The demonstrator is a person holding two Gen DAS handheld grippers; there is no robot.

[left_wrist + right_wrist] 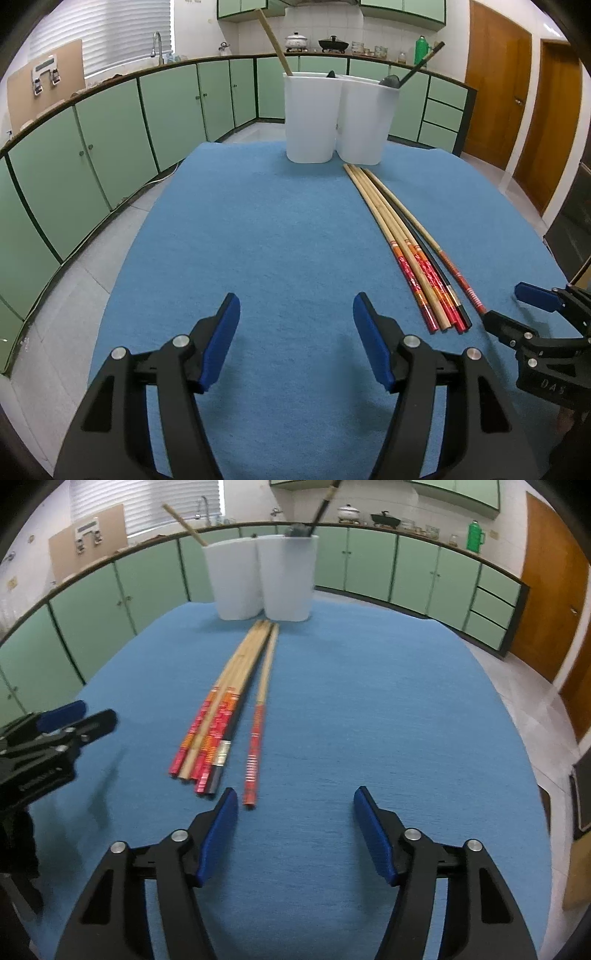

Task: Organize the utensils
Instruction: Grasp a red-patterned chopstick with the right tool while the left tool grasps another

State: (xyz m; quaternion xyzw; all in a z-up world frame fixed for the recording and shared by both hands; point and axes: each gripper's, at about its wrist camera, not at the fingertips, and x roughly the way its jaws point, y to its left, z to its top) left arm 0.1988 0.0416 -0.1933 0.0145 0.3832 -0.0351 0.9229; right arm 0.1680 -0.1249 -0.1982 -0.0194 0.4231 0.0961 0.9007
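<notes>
Several bamboo chopsticks with red ends lie bundled on the blue mat, with one black chopstick among them and one bamboo chopstick slightly apart on the right. Two white holders stand at the far edge: the left one holds a bamboo chopstick, the right one holds a black chopstick and dark utensils. My left gripper is open and empty, left of the bundle. My right gripper is open and empty, just behind the chopsticks' near ends.
The blue mat covers the table. Green kitchen cabinets ring the room, with pots on the counter. Wooden doors stand at the right. The right gripper shows in the left wrist view; the left gripper shows in the right wrist view.
</notes>
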